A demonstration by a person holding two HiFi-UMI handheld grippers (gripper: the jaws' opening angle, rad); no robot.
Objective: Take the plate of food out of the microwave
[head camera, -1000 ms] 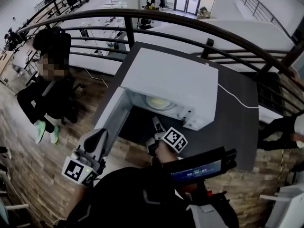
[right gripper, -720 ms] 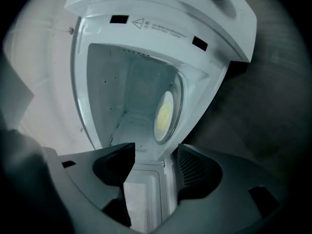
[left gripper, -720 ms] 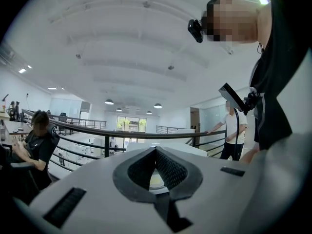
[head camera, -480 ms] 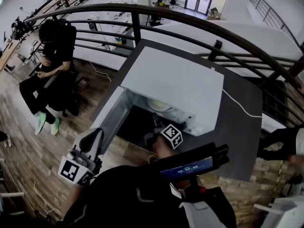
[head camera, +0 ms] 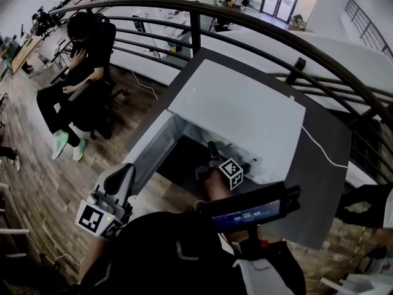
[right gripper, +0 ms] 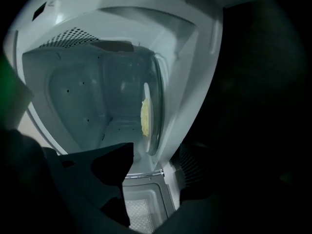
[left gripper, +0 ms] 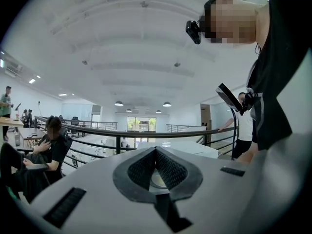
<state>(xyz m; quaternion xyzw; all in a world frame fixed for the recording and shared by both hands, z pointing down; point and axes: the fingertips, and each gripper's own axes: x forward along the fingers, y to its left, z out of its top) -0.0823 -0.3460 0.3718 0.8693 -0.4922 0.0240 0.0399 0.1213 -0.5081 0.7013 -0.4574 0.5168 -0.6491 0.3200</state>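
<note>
Right gripper [head camera: 212, 153] released at the mouth of the open microwave [head camera: 239, 112], with the plate [right gripper: 152, 111] inside.
The white microwave stands on the dark counter [head camera: 319, 183], its door [head camera: 150, 152] swung out to the left. The right gripper's jaws have just been opening and stand wide apart with nothing between them; the plate with its yellow food [right gripper: 145, 117] sits deeper in the cavity, beyond the fingertips. The left gripper [head camera: 120, 180] is clenched on nothing, low beside the door.
</note>
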